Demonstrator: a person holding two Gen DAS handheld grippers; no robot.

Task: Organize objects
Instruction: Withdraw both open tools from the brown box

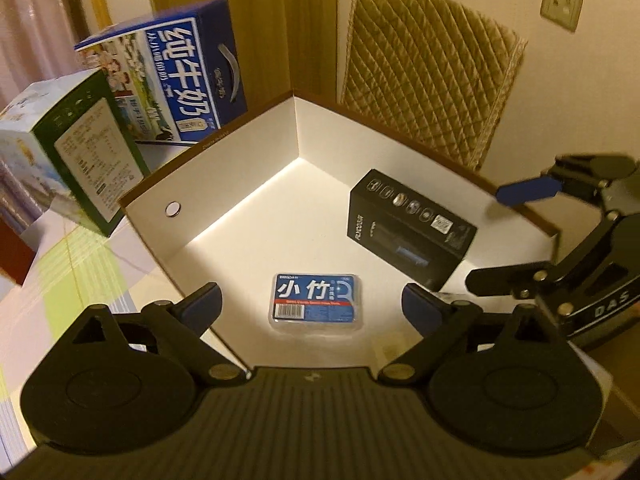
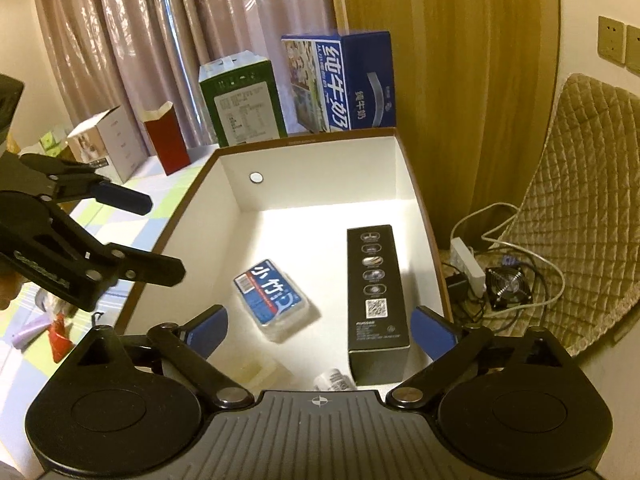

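Observation:
A white-lined storage box with a brown rim (image 1: 296, 128) (image 2: 320, 160) stands on the table. In it lie a blue floss-pick case (image 1: 316, 300) (image 2: 274, 298) and a long black box (image 1: 412, 228) (image 2: 376, 304). A small white item (image 2: 334, 380) and a pale block (image 2: 256, 372) lie at the box's near end. My left gripper (image 1: 312, 308) is open and empty above the blue case; it also shows in the right wrist view (image 2: 160, 236). My right gripper (image 2: 320, 332) is open and empty over the box; it also shows in the left wrist view (image 1: 504, 236).
A blue milk carton (image 1: 168, 76) (image 2: 344, 80) and a green-white carton (image 1: 72, 148) (image 2: 240, 104) stand behind the box. A red box (image 2: 166, 142) and an open cardboard box (image 2: 108, 144) stand on the checked tablecloth (image 1: 80, 272). A quilted chair (image 1: 428, 72) and floor cables (image 2: 492, 272) lie right.

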